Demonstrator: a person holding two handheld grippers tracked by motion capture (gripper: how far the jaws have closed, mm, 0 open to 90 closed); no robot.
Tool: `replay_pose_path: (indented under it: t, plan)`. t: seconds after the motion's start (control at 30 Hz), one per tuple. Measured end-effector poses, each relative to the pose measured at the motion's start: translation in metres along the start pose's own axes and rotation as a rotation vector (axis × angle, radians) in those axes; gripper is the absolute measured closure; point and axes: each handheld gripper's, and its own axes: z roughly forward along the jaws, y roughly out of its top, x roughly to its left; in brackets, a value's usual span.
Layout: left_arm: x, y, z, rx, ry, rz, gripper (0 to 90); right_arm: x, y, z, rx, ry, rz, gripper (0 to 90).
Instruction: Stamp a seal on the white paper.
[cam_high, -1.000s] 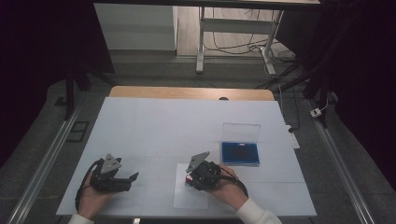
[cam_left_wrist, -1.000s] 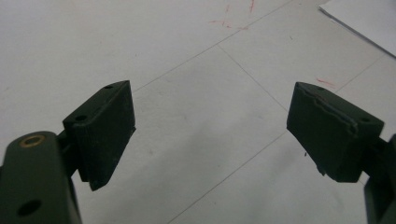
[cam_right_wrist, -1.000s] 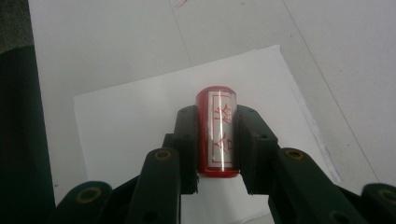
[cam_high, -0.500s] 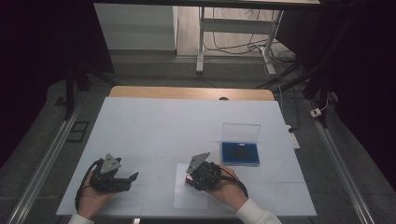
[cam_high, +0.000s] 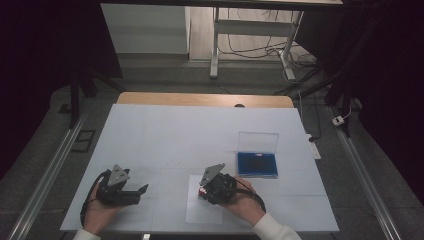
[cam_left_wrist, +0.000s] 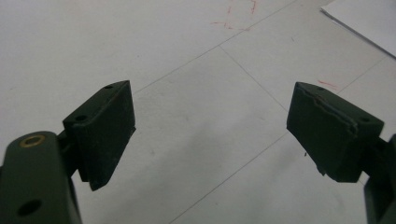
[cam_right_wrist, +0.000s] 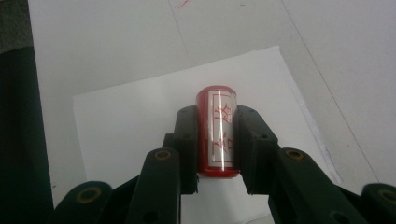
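High view: blue case (cam_high: 257, 164) on worktop (cam_high: 165, 135), clear lid raised, contents too dark to tell. Right tongs (cam_high: 204, 190) over white sheet (cam_high: 200, 212); left tongs (cam_high: 141, 191) well apart.

Left gripper view: left tongs (cam_left_wrist: 210, 135) wide apart, nothing between.

Right gripper view: right tongs (cam_right_wrist: 217, 140) clamped on red stamp cylinder (cam_right_wrist: 218, 135) above sheet (cam_right_wrist: 121, 116).
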Motion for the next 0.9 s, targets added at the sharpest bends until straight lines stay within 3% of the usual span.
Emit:
replay_pose_path:
  t: [0.33, 0.5, 0.9]
  plan:
    - [0.0018, -0.0011, 0.001, 0.003, 0.001, -0.002, 15.6, 0.003, 0.0028, -0.0021, 0.005, -0.022, -0.022, 70.3]
    - [0.003, -0.0015, 0.0004, 0.001, 0.001, -0.004, 15.6, -0.001, 0.0004, -0.0039, -0.024, 0.0, 0.024, 70.1]
    - [0.0028, -0.0015, 0.0003, -0.001, 0.0, -0.004, 15.6, 0.0001, -0.0001, -0.0082, -0.043, -0.014, 0.02, 70.0]
